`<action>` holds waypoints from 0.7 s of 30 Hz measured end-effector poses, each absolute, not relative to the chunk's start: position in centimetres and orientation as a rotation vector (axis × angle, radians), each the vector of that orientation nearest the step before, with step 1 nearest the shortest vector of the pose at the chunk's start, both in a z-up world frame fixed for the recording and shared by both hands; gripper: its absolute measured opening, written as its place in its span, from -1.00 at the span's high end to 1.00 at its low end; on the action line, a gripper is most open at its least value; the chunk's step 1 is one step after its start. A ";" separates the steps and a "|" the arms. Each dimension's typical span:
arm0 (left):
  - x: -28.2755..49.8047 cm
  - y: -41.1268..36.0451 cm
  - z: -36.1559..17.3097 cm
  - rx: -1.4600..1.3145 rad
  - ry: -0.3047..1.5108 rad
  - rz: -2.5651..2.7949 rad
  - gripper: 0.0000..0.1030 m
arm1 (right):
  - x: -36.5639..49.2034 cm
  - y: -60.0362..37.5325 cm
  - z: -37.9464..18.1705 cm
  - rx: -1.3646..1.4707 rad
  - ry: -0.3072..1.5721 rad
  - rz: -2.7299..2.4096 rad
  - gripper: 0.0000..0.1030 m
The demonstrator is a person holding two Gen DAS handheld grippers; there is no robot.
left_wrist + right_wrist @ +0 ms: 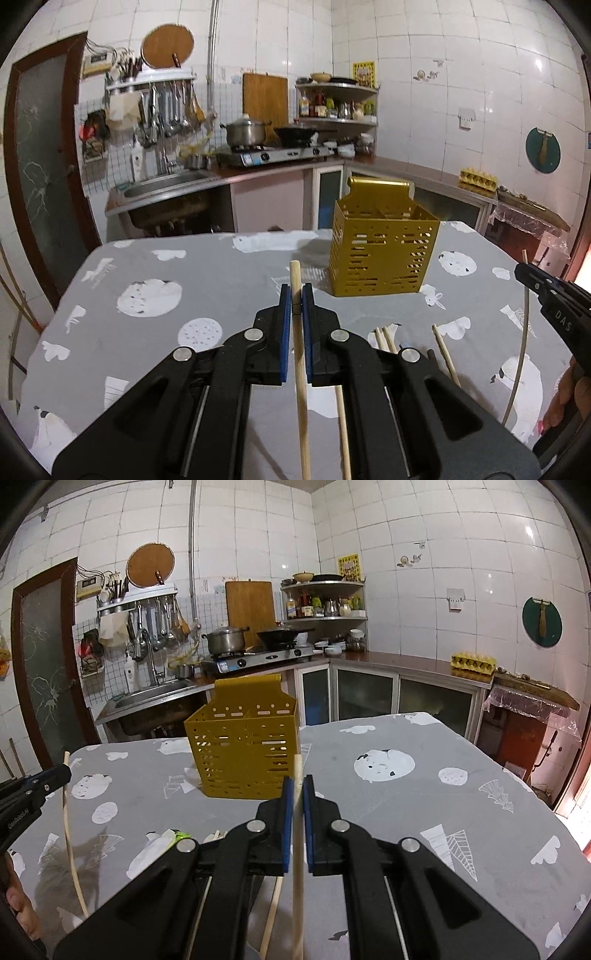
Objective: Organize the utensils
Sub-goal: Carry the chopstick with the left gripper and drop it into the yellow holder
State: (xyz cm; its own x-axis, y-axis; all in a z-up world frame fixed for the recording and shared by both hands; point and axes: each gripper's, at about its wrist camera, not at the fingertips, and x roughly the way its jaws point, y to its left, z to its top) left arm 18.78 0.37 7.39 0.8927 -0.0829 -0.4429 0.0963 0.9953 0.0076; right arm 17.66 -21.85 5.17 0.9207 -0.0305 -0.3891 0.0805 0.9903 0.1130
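A grey patterned surface [207, 266] carries a gold perforated utensil holder [380, 254], with loose chopsticks [445, 354] lying nearer the camera. The left gripper [296, 295] and the right gripper [298, 786] each pinch one chopstick [301, 369] between their fingers, nothing between them and the holder.

Left gripper [296, 299] and right gripper [298, 788] both clamped shut, pointing slightly downward.

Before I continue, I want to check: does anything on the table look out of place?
Yes. Several loose chopsticks lie scattered on the table, outside the yellow holder. Each gripper, left and right, holds one chopstick.
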 end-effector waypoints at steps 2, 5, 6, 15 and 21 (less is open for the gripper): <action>18.0 0.5 7.6 0.032 0.433 -0.087 0.91 | 16.9 -21.9 5.4 0.127 0.373 -0.061 0.88; 17.3 0.6 7.7 0.026 0.409 -0.086 0.91 | 16.0 -22.0 5.7 0.128 0.342 -0.064 0.88; 17.0 0.7 7.8 0.021 0.403 -0.088 0.91 | 15.8 -22.1 5.8 0.128 0.334 -0.064 0.88; 17.0 0.7 9.4 0.026 0.350 -0.086 0.91 | 15.3 -22.5 7.7 0.133 0.266 -0.085 0.88; 18.7 0.2 11.5 0.000 0.330 -0.115 0.91 | 16.6 -22.5 9.4 0.120 0.225 -0.082 0.88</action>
State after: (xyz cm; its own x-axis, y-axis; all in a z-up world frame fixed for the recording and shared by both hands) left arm 18.66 0.23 11.50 0.9394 -0.1128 -0.3237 0.1127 0.9934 -0.0192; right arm 16.62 -22.50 9.39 0.9715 -0.0678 -0.2271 0.0946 0.9895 0.1095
